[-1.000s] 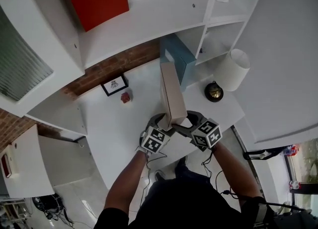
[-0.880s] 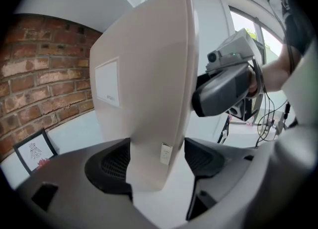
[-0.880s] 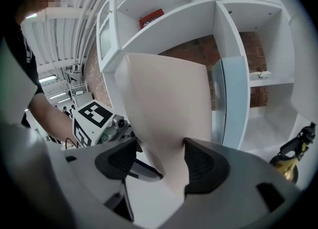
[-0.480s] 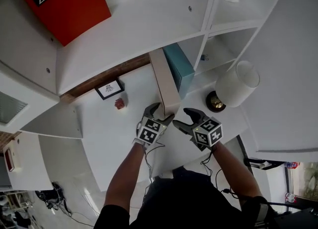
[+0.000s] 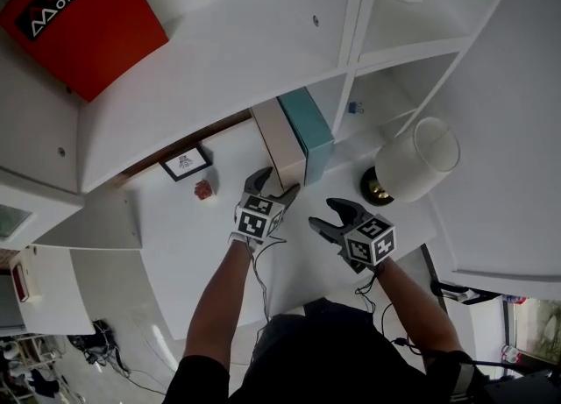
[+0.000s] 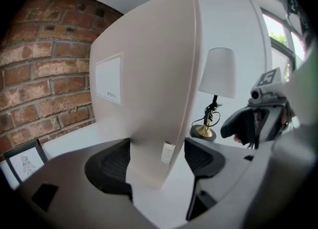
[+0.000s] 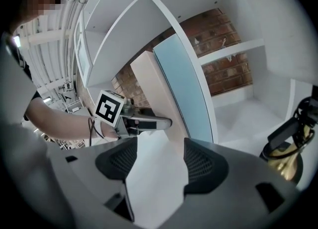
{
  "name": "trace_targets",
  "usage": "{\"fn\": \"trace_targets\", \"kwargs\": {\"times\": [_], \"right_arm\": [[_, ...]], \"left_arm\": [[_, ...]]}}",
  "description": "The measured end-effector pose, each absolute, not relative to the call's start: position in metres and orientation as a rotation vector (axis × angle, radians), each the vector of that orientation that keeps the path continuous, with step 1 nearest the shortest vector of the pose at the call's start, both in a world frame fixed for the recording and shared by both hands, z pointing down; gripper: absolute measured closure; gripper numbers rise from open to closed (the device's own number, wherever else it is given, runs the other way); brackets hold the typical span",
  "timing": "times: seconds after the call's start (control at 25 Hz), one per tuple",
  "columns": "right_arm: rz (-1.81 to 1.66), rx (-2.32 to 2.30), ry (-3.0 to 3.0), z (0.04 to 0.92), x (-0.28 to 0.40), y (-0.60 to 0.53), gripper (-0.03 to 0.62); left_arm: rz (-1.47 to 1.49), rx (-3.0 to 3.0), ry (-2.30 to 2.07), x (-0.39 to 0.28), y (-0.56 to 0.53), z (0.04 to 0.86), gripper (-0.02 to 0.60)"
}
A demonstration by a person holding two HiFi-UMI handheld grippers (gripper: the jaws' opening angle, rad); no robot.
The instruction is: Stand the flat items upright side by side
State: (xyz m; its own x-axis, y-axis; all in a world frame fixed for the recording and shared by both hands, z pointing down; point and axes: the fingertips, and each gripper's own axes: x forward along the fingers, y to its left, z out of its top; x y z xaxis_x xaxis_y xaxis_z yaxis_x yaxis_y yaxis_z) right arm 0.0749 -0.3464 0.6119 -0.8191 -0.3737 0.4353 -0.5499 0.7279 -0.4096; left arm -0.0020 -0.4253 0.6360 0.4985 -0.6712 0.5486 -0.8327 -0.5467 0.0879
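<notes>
Standing upright just beside the teal box (image 5: pixel 308 131), beige box (image 5: pixel 279 144): stiff, probably light, tip-prone, best pinched low across its narrow edge; sits between unclenched jaws of the left gripper (image 5: pixel 276 180), touching one pad; right gripper (image 5: pixel 323 216) alongside, empty, jaws parted, just closing slightly.

White shelving (image 5: pixel 351 34) against brick wall (image 6: pixel 44 74)

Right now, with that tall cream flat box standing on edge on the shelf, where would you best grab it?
Grip the cream flat box by its narrow near edge, low down, coming from the front, one jaw on each broad face. It is thin there, and the teal flat box standing close on its right likely blocks a sideways approach.
</notes>
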Motion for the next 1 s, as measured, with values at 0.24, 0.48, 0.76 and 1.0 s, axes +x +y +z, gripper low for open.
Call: {"fn": "trace_targets", "kwargs": {"times": [0.24,0.48,0.76,1.0], "right_arm": [[0.789,0.717,-2.616,0.616,0.079,-0.343,0.313],[0.776,0.751,-2.628,0.609,0.077,-0.34,0.321],[0.807,0.895,-2.65,0.59,0.064,-0.334,0.355],[0.628,1.116,-2.713,0.534,0.05,-0.323,0.473]], "left_arm": [[0.68,2.406,-1.241,-0.006,-0.439,0.636,0.259],[0.71,2.409,-1.239,-0.008,-0.42,0.635,0.259],[0.557,2.368,-1.325,-0.037,-0.368,0.607,0.26],[0.363,2.374,-1.456,-0.073,-0.307,0.549,0.361]]}}
